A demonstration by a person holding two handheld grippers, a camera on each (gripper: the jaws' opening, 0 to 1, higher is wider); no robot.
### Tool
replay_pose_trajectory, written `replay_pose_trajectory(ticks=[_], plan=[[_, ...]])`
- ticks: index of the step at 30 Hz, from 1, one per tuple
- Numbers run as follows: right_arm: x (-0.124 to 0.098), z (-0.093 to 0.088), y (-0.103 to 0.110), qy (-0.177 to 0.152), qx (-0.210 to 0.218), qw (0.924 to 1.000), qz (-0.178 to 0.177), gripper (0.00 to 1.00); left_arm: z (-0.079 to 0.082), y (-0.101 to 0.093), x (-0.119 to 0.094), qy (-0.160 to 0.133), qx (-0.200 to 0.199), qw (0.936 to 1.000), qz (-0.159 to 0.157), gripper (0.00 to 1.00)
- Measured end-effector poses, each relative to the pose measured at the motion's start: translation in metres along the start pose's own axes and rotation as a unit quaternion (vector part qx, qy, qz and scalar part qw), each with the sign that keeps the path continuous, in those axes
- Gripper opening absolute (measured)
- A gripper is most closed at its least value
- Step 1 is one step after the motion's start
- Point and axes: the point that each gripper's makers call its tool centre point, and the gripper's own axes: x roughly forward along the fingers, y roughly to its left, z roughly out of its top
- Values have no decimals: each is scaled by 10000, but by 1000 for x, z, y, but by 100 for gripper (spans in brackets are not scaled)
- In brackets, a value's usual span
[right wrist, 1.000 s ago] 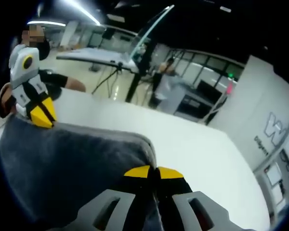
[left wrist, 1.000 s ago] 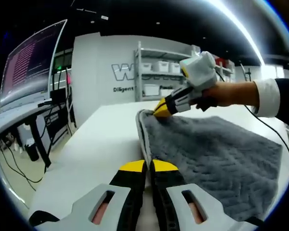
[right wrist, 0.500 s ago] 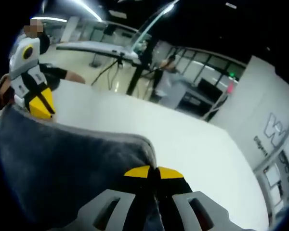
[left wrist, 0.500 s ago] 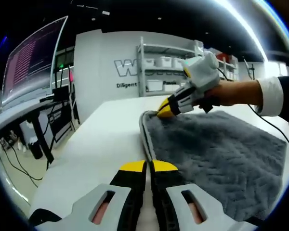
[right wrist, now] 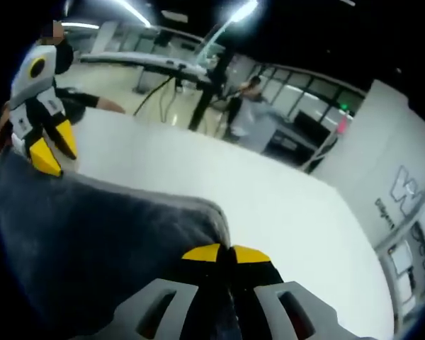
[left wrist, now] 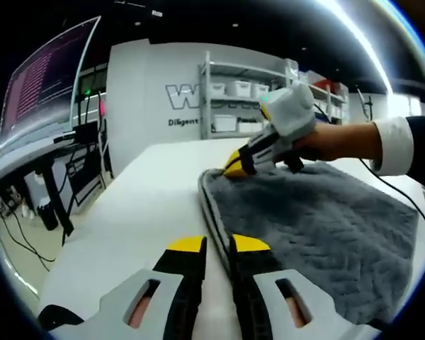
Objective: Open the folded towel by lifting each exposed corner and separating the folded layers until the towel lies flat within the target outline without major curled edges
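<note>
At the left of the left gripper view the white worktop (left wrist: pixel 149 205) lies bare, and the left gripper (left wrist: pixel 217 246) rises from the bottom with its 2 yellow-tipped jaws spread a little, holding nothing, right at the near corner of the grey towel (left wrist: pixel 319 227). In the right gripper view that same gripper stands at the far left, jaws parted over the towel's edge.

The towel lies on the worktop to the right of that gap. Its piped edge runs away from the left gripper toward the far corner, where the right gripper (left wrist: pixel 235 164) is pressed together on the cloth. In the right gripper view its own jaws (right wrist: pixel 228 253) meet tip to tip with the towel corner (right wrist: pixel 198 212) pinched between them.

Judging by the spread, the towel looks nearly open: 1 broad quilted layer, mostly flat, with a slight roll along the piped edge. What seems left is setting down the far corner and smoothing that edge. I cannot make out a target outline.

Its long axis cannot be judged, since the right side runs out of view.
</note>
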Motion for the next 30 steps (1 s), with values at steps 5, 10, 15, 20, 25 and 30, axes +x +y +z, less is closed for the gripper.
replay_pose_trajectory(ticks=[5,10,15,20,25,30], plan=[[7,-5,6,116,-173,9998,-12,2,4,-7,-1,-32,-105,9997,-217,16],[7,-5,4,80,-123,9998,-94,3,1,-11,0,77,-101,9994,-315,17],[4,2,6,-103,496,9987,-16,8,0,-17,0,133,-228,9985,-484,18],[-3,19,10,-495,926,9944,84,13,-5,-16,0,245,-227,9984,-454,18],[-5,28,22,-529,837,9950,142,13,-7,-17,-1,319,-257,9981,-471,18],[-9,37,30,-602,933,9936,214,13,-10,-17,-2,431,-221,9977,-465,18]])
